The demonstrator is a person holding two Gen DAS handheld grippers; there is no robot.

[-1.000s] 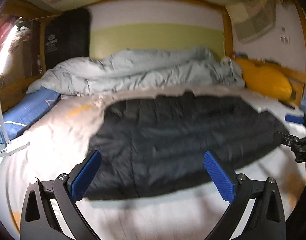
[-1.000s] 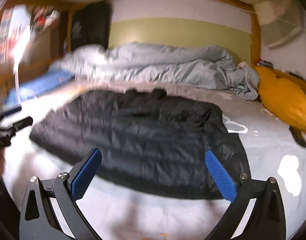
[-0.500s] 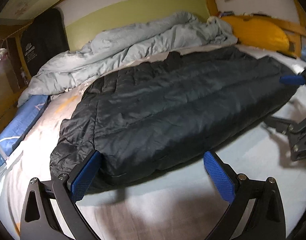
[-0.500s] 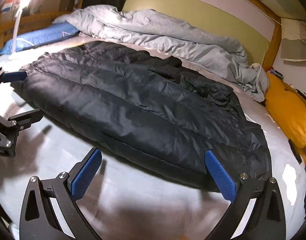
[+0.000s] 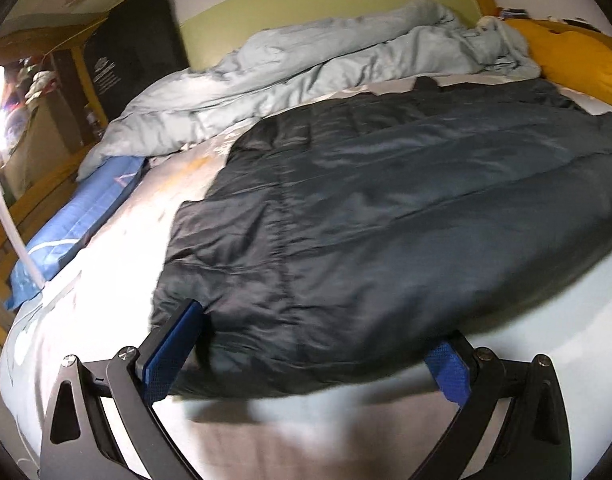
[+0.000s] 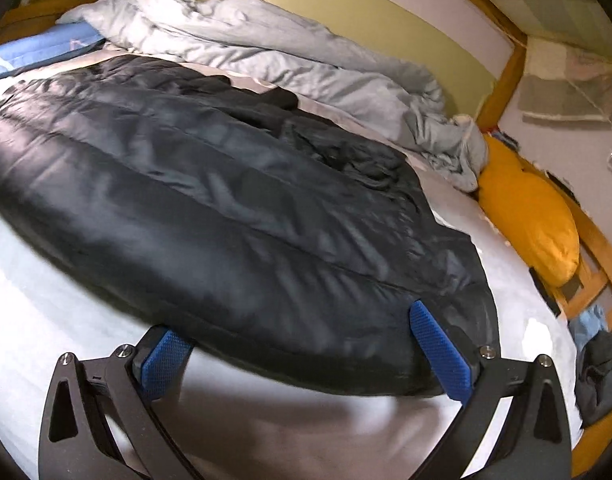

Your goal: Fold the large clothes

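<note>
Lying spread flat across the bed (image 5: 106, 280), the dark quilted coat (image 5: 386, 208) takes up most of the mattress, with its near hem running along the edge closest to both cameras. That layout suits folding: the garment is smoothed out, so a hem or corner can be picked up and carried over.

The left gripper (image 5: 306, 360) sits low at the coat's near left corner, its blue fingers (image 5: 174, 348) spread wide with the hem between them, one finger partly tucked under the fabric. The right gripper (image 6: 306, 344) does the same at the near right part of the hem, fingers (image 6: 438, 344) wide apart and straddling the edge. Neither has closed on the cloth yet.

A crumpled grey duvet (image 5: 306, 64) is pushed to the far side and a yellow pillow (image 6: 530, 216) lies off to the right, probably to leave room for the fold.
</note>
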